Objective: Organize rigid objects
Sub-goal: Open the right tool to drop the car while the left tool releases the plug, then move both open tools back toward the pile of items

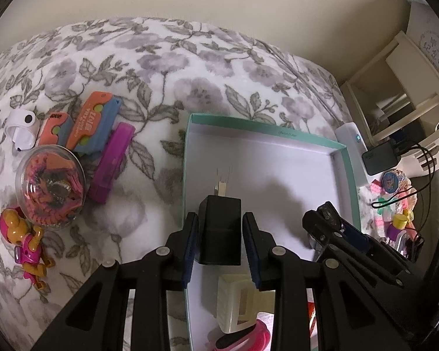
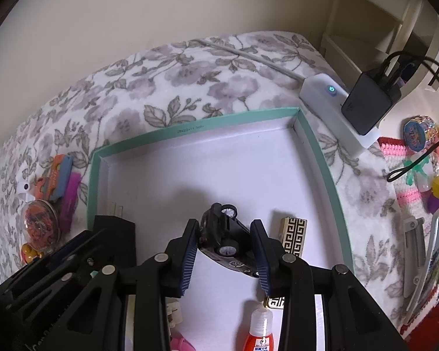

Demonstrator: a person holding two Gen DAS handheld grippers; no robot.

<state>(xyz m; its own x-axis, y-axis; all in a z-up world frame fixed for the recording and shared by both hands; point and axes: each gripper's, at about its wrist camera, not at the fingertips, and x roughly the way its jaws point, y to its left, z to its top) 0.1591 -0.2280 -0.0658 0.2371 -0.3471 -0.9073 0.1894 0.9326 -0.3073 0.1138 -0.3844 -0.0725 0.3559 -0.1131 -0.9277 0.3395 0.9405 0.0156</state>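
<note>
Over the teal-rimmed box (image 1: 346, 158) on the floral bed cover, we hold a black plug adapter (image 1: 219, 228) in the left tool (image 1: 221, 242) and a black toy car (image 2: 224, 235) in the right tool (image 2: 224, 251), each narrowly closed on its load. Our grips look shallow, so either piece may tip out and land on the patterned lighter (image 2: 294, 235) or the cream clip (image 1: 237, 304).

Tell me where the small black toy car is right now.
Right wrist view: the small black toy car sits tilted between the right gripper's jaws, inside the teal-rimmed white box, left of the patterned lighter.
</note>
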